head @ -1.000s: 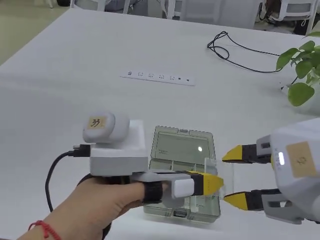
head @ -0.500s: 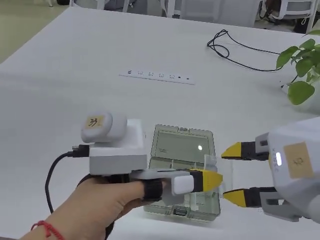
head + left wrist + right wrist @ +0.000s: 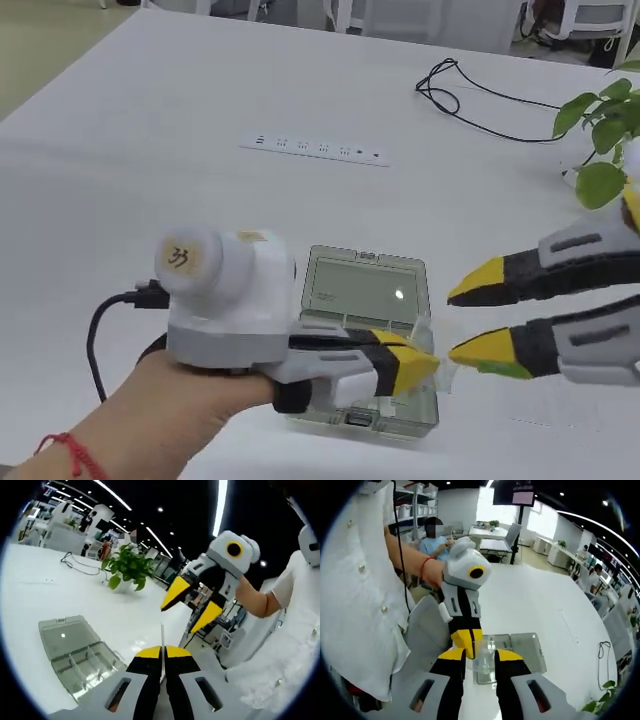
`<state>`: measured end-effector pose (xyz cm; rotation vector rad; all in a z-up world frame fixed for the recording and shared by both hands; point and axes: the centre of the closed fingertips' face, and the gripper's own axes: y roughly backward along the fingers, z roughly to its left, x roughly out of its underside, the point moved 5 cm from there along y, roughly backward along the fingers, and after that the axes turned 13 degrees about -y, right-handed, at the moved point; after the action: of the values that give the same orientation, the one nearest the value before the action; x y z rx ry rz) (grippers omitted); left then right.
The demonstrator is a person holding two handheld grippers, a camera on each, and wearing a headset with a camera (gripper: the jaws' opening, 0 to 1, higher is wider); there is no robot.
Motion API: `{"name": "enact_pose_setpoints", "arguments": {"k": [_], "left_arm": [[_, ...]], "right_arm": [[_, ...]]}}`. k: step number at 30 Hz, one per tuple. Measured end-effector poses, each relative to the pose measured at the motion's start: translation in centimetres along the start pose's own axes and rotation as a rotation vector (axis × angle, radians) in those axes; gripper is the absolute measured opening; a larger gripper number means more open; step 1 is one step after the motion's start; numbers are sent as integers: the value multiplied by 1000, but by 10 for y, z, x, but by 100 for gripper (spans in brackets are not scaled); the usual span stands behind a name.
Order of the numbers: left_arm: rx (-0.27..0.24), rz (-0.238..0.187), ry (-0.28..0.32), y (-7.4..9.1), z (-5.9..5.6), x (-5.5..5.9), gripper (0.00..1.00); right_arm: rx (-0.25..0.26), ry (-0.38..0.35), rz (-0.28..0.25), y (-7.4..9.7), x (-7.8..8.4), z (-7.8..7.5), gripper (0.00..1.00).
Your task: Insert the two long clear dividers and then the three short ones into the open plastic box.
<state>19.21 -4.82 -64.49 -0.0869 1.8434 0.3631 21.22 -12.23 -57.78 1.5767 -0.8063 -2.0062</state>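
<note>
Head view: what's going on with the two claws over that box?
A person is working with a claw in each hand above the open plastic box on the white table. The left claw is shut on a thin clear divider, held above the box's right side. The right claw faces it with its jaws open, close to the divider but not gripping it. Some dividers appear to be in the box's base.

1. My head view looks forward and down from above, close over the table (image 3: 120, 150) and the open plastic box (image 3: 365, 285).
2. My left gripper view runs along its jaws, low over the table, facing my right gripper (image 3: 177, 619) nearby.
3. My right gripper view faces back toward my body and my left gripper (image 3: 470, 647).
4. All three views share the box.
</note>
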Motion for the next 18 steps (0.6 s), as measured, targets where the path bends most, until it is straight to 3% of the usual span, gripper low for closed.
{"name": "enact_pose_setpoints", "arguments": {"k": [2,3,6,9,18], "left_arm": [[23,15,-88,0,-4,0,0],[37,13,-131,0,-6,-1,0],[73,4,-170,1,-11,-2,0],[92,-1,-209,3,-14,-4,0],[107,-27,-229,6,-15,-7,0]], "right_arm": [[-22,4,4,3,-2,-5,19],[-63,-15,9,4,-3,-4,18],[-176,-47,39,5,-4,0,16],[-247,-42,92,2,0,3,15],[-303,-12,156,-11,5,7,10]]}}
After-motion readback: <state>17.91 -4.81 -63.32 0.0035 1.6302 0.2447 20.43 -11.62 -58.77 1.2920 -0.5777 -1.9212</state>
